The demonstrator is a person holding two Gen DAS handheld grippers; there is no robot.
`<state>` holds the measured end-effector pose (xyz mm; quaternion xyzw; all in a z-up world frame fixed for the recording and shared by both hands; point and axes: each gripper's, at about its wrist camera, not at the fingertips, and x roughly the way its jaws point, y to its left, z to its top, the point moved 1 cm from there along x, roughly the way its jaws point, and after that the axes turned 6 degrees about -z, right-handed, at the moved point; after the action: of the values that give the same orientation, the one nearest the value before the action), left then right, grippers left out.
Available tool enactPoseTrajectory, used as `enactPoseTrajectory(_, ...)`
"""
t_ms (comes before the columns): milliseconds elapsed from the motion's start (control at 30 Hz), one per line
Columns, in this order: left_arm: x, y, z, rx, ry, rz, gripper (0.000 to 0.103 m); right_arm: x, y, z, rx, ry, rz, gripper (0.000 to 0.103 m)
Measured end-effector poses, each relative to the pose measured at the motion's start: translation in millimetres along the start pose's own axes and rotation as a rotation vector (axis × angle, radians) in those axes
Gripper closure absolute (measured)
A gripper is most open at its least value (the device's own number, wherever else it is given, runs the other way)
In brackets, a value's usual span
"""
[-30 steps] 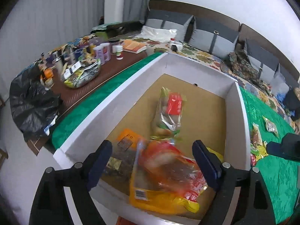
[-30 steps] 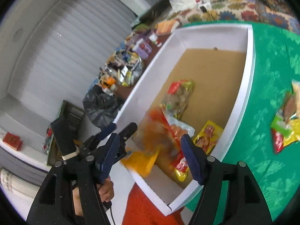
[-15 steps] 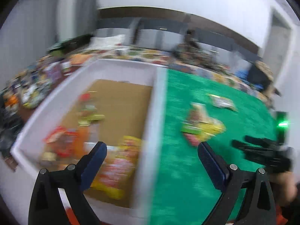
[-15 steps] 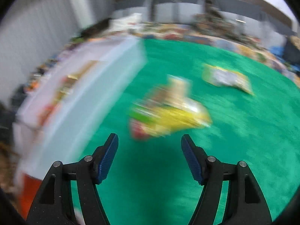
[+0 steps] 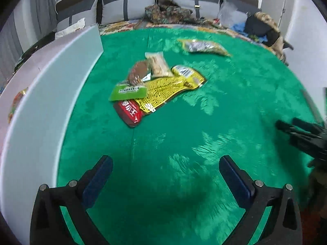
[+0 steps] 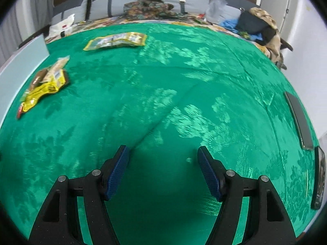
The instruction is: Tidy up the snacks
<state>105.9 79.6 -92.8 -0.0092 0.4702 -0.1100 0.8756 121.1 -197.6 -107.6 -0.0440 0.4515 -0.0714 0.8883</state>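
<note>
A heap of snack packets lies on the green cloth (image 5: 184, 143) beside the white box wall (image 5: 51, 94): a yellow mesh packet (image 5: 163, 89), a green one (image 5: 127, 90), a red one (image 5: 128, 110) and a beige one (image 5: 158, 64). Farther back lies a lone yellow-and-silver packet (image 5: 204, 47). My left gripper (image 5: 165, 169) hovers short of the heap, jaws opening wide, nothing between them. My right gripper (image 6: 163, 159) is open over bare cloth (image 6: 163, 102), also empty. From there the heap (image 6: 40, 85) is far left and the lone packet (image 6: 116, 40) is at the back left.
The white box wall (image 6: 20, 65) bounds the cloth on the left. Two dark flat devices (image 6: 298, 118) lie at the cloth's right edge. Behind are grey sofa cushions (image 5: 126, 10), a heap of patterned cloth (image 6: 151, 8) and bags (image 6: 255, 24).
Both grippers swung right from over the white box to the green cloth. The orange packet that was between the jaws is gone from them. The left jaws stand wider.
</note>
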Motion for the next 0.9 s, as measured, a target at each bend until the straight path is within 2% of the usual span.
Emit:
enactPoseTrajectory(200, 31.6, 2.8, -2.7, 0.042, 0.015, 0.070, 0.000, 3.1, 2.4, 0.0, 0.003, -0.043, -0.006, 0.028)
enactPoseTrajectory(333, 32.3, 13.0, -4.3, -0.007, -0.002, 0.019, 0.000, 7.0, -1.5, 0.5, 0.024, -0.046, 0.002, 0.023)
enactPoseTrajectory(567, 33.2, 11.2, -3.6, -0.001, -0.021, 0.020, 0.000, 10.0, -6.6, 0.2, 0.061, -0.028, 0.010, 0.017)
enactPoseTrajectory(900, 33.1, 11.0, -4.7, -0.002, -0.023, 0.020, 0.000, 10.3, -7.1, 0.1, 0.069, -0.025, 0.008, 0.015)
